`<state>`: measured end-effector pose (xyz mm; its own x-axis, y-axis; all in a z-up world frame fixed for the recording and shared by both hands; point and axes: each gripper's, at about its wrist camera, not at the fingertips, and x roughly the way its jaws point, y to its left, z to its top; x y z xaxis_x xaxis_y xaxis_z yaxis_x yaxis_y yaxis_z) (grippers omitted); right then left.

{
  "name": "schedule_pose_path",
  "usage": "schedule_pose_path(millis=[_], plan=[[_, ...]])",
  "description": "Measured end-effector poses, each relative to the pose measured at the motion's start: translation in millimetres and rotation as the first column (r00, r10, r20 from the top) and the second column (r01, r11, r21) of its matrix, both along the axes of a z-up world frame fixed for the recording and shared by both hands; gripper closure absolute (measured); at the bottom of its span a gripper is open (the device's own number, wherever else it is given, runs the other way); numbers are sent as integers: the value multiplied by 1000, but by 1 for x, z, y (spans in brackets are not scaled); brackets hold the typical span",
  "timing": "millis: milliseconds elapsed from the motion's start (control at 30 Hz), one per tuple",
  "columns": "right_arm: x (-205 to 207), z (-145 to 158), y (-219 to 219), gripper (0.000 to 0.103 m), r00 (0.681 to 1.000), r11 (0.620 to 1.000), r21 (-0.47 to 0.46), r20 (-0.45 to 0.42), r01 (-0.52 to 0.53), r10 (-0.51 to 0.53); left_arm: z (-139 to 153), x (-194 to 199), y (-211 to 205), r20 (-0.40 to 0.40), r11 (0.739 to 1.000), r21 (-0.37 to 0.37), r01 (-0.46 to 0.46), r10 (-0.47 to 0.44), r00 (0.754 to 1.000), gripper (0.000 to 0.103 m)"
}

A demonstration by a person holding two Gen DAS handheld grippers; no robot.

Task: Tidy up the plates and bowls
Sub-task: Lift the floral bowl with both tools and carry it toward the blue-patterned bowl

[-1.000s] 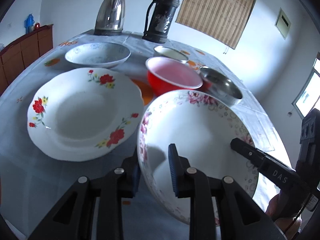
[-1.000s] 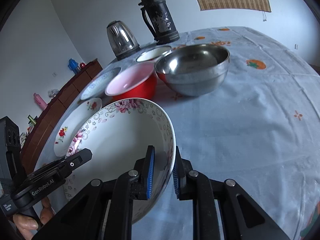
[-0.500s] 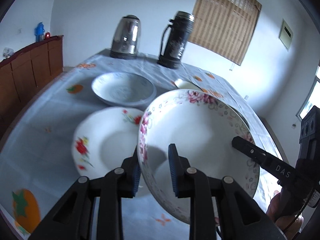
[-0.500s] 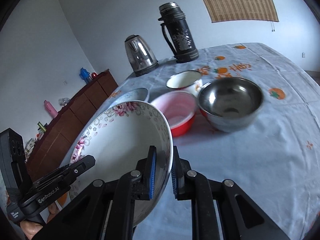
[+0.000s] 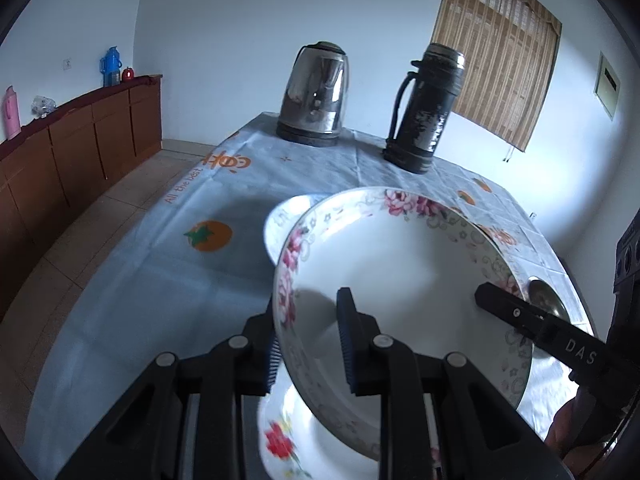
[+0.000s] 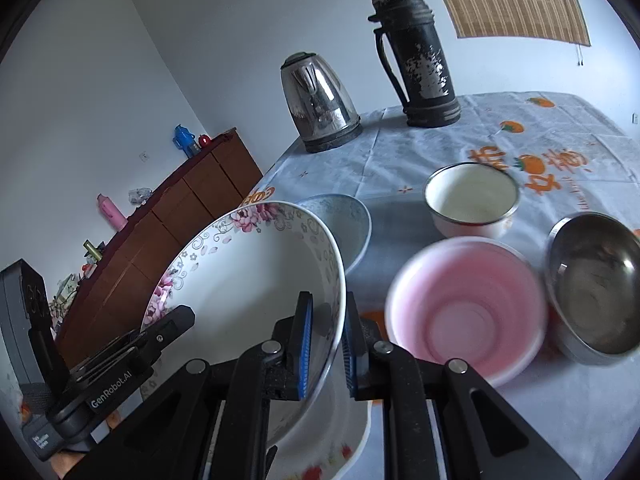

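Observation:
A large white bowl with a pink flower rim [image 5: 400,264] [image 6: 248,280] hangs tilted in the air, held by both grippers. My left gripper [image 5: 310,340] is shut on its left rim. My right gripper [image 6: 326,344] is shut on its right rim. Right below it lies a white plate with red flowers [image 5: 280,444] [image 6: 344,440], mostly hidden. A pale patterned bowl [image 5: 286,216] [image 6: 344,216] sits just behind.
A pink-lined red bowl [image 6: 464,304], a steel bowl [image 6: 596,284] and a white enamel bowl [image 6: 472,196] sit to the right. A steel kettle [image 5: 316,88] and a black thermos [image 5: 428,108] stand at the far table edge. A wooden sideboard [image 5: 60,152] stands left.
Both grippers have carried the flower-rim bowl up and to the left. It now hangs over the red-flower plate, which was beside it on the left a second ago.

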<state>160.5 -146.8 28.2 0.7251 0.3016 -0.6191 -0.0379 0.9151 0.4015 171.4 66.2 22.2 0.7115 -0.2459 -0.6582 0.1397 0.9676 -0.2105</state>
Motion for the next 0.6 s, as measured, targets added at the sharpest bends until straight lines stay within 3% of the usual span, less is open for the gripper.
schedule_pose_path(millis=[333,600], plan=[[74,-23,14,88,996,1000,-21,-91,14,-16,-27,69,10,-75,1000,17,-13,15,997,81],[103,-45,16,88,987,999,-24,-156,23,-27,-42,93,8,-126,999,28,-25,29,992,81]])
